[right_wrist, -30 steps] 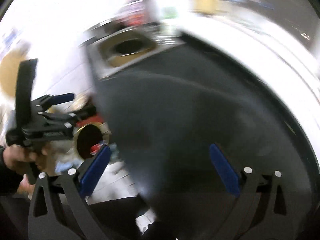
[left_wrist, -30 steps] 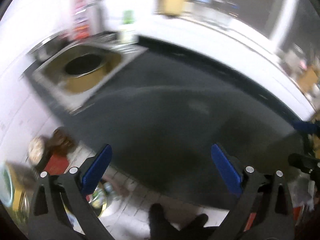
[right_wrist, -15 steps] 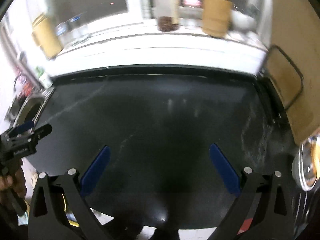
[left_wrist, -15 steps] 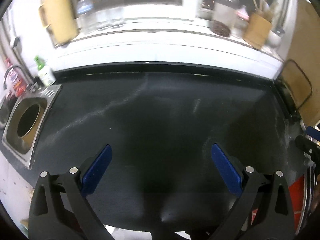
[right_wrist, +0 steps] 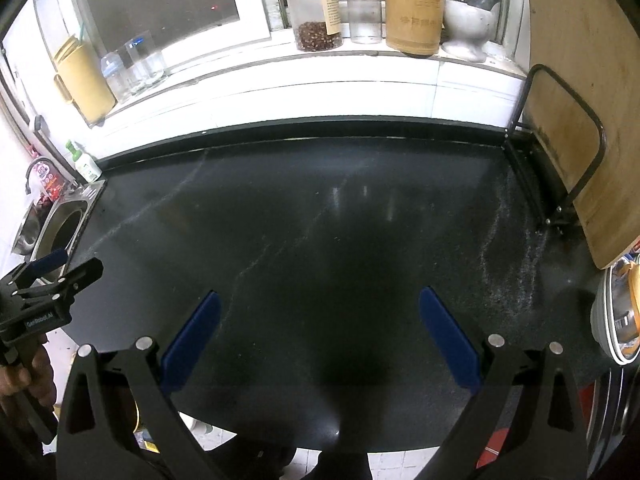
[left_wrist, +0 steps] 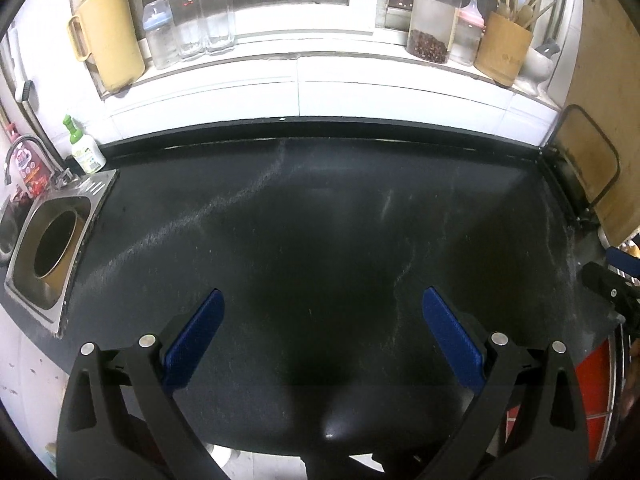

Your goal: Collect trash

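Left wrist: both hand-held grippers (left_wrist: 320, 320) (right_wrist: 318, 320) spread, empty; glossy black counter (left_wrist: 320, 208), possibly dusty.

Fine whitish grit (right_wrist: 516, 264) in thin streaks on black countertop (right_wrist: 320, 220), densest near its right end

From my seat, the sink (left_wrist: 48, 252) is cut by the left edge; the steel bowl (right_wrist: 616, 320) runs off the right; the jar (right_wrist: 316, 8) label is too small to read.
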`<state>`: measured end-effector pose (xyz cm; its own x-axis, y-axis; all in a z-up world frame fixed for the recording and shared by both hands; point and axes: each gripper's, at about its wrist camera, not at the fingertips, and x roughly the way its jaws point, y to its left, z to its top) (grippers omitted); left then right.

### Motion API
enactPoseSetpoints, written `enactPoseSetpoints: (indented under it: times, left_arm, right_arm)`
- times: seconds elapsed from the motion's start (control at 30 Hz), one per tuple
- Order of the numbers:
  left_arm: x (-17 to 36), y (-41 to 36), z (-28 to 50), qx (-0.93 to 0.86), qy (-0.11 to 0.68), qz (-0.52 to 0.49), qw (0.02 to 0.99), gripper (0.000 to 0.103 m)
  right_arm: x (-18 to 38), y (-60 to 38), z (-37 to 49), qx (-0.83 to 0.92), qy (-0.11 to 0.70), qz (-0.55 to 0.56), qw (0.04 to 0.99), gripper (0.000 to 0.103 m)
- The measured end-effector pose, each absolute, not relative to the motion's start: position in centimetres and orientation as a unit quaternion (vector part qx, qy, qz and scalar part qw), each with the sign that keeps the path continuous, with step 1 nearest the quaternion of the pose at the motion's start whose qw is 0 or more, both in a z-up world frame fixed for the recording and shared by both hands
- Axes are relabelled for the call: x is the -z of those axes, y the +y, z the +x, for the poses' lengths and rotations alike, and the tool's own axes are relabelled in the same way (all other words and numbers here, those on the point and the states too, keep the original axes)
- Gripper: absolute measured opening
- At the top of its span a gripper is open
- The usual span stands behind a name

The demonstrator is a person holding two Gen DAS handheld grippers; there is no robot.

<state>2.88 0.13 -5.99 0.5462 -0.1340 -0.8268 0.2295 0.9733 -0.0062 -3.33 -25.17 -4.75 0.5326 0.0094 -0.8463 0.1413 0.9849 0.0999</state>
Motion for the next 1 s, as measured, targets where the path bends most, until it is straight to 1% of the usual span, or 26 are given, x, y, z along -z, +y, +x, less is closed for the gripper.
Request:
enactPoseSetpoints:
  times: [1.0]
  left_arm:
    - [6.19,0.72,2.96,0.101,0.469,0.049,0.876,0.096]
  right_arm:
    - [4.89,-24.38,-3.46,0.039,0.485,0.078,0.870,0.096]
